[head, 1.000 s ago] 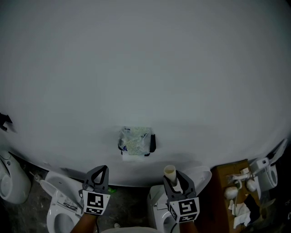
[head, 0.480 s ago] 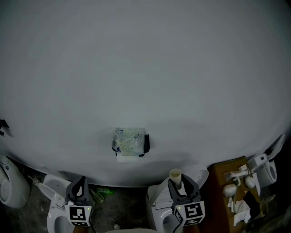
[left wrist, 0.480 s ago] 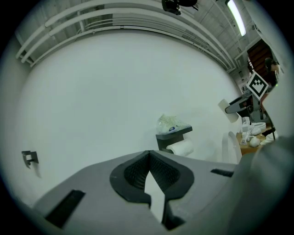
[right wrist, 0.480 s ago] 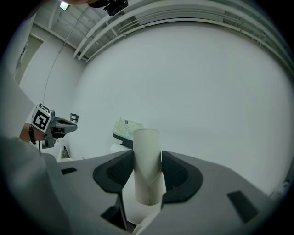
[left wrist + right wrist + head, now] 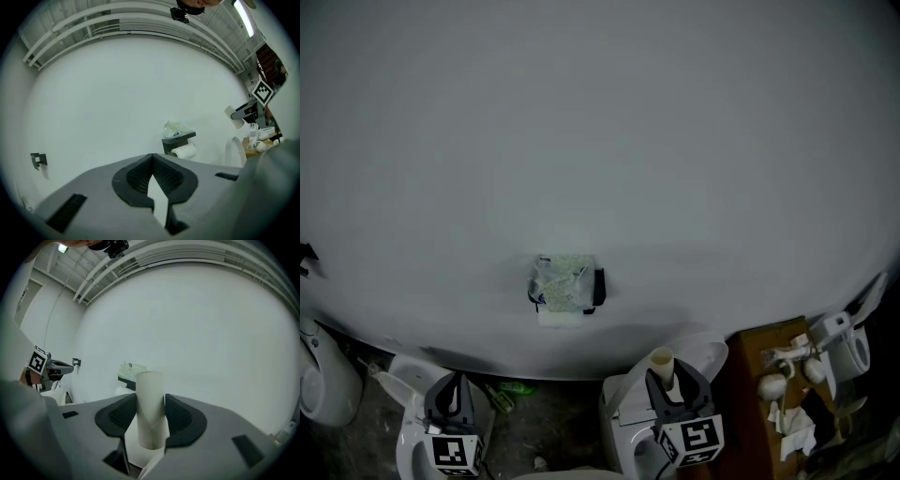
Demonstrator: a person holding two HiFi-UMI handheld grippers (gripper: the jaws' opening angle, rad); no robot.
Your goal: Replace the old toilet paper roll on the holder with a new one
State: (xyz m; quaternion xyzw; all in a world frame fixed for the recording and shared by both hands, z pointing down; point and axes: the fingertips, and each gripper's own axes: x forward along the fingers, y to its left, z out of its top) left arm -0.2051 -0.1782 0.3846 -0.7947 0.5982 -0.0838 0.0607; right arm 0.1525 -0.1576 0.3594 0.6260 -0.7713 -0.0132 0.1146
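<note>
A black wall holder [image 5: 598,287] carries a white toilet paper roll [image 5: 560,318] under its shelf, and a crinkled plastic packet [image 5: 558,283] lies on top. In the left gripper view the holder [image 5: 178,138] and the roll [image 5: 186,151] sit ahead, slightly to the right. My left gripper [image 5: 453,392] is shut and empty, low at the left and well back from the wall. My right gripper [image 5: 672,379] is shut on an upright bare cardboard tube [image 5: 661,361]; in the right gripper view the tube [image 5: 150,408] stands clamped between both pads, right of the holder [image 5: 125,379].
Below the wall stand a white toilet [image 5: 411,417] at the left and another [image 5: 623,412] under my right gripper. A urinal [image 5: 319,375] is at the far left. A brown stand [image 5: 769,361] with white clutter is at the right. A small black wall bracket [image 5: 38,160] hangs at the left.
My left gripper has drawn back and to the left, sinking toward the bottom edge of the head view. The right gripper with the tube has shifted slightly back and right.
</note>
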